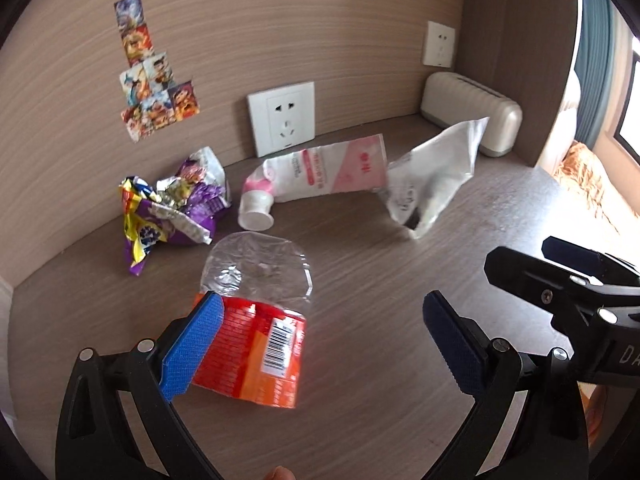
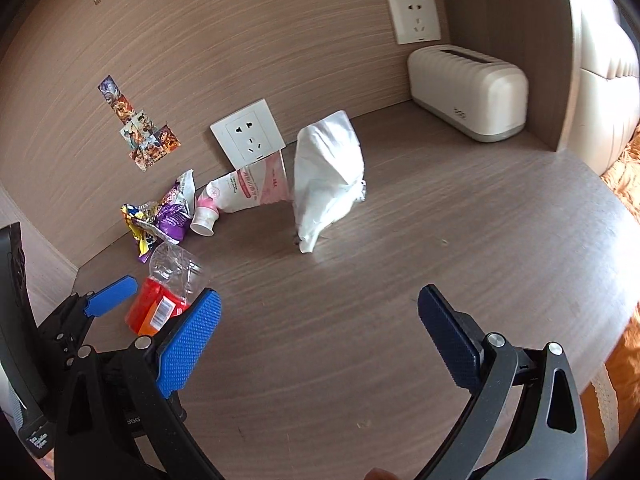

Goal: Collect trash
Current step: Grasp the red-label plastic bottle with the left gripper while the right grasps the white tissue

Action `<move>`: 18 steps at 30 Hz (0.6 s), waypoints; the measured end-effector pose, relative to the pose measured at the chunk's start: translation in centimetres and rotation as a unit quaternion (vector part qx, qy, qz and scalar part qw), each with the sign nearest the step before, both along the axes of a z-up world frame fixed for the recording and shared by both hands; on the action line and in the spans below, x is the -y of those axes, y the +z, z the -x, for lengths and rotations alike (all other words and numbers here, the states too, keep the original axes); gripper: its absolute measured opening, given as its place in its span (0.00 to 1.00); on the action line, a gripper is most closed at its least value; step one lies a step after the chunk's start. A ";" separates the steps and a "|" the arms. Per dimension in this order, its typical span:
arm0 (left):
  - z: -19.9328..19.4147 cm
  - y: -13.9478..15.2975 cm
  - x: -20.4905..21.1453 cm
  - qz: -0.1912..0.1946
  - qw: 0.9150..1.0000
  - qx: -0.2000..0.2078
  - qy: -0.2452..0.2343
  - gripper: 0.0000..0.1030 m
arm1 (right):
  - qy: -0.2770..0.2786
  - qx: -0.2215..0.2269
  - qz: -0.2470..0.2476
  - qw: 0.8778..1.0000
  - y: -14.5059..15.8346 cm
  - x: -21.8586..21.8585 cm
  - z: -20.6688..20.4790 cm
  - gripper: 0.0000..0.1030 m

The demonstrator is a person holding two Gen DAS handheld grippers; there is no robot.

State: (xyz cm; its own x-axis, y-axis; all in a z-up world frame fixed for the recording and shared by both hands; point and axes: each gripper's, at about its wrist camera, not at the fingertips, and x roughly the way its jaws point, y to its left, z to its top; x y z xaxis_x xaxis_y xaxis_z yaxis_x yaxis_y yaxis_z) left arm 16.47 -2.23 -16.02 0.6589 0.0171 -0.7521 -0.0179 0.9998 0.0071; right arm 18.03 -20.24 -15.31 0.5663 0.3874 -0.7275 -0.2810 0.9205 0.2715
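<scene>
Wood-grain worktop (image 1: 360, 420) set in a panelled alcove, 5 pieces of trash on it. Nearest the left hand-held gripper (image 1: 320, 344): a crushed clear plastic bottle (image 1: 256, 312) with a red-orange label, lying on its side; the gripper's left blue pad (image 1: 192, 352) sits over the label end, the right pad is well apart from the bottle, jaws spread wide, nothing clamped. Whether the left pad actually touches the bottle, I cannot tell. Behind the bottle, against the back panel: a crumpled purple-and-yellow snack wrapper (image 1: 168, 212). Just right of it, a white-and-pink tube (image 1: 320, 176) lying flat, its white cap (image 1: 256, 208) pointing toward the wrapper. Right of the tube, a crumpled white plastic bag (image 2: 328, 180) standing up on the worktop, overlapping the tube's far end. Right hand-held gripper (image 2: 320, 340) hovers over bare worktop in front of the bag, jaws released and wide, holding nothing. In the far right corner, a cream ribbed tissue box (image 2: 468, 88). A white wall socket (image 1: 282, 118) is low on the back panel above the tube, a second socket (image 2: 414, 18) higher up near the tissue box. Cluster of colourful stickers (image 1: 150, 80) on the panel at left.
</scene>
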 end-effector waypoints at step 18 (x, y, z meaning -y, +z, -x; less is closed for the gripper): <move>-3.9 -3.2 -4.8 0.010 0.999 -0.040 0.025 0.95 | -0.026 -0.016 0.031 0.999 -3.5 -3.9 -7.3 0.95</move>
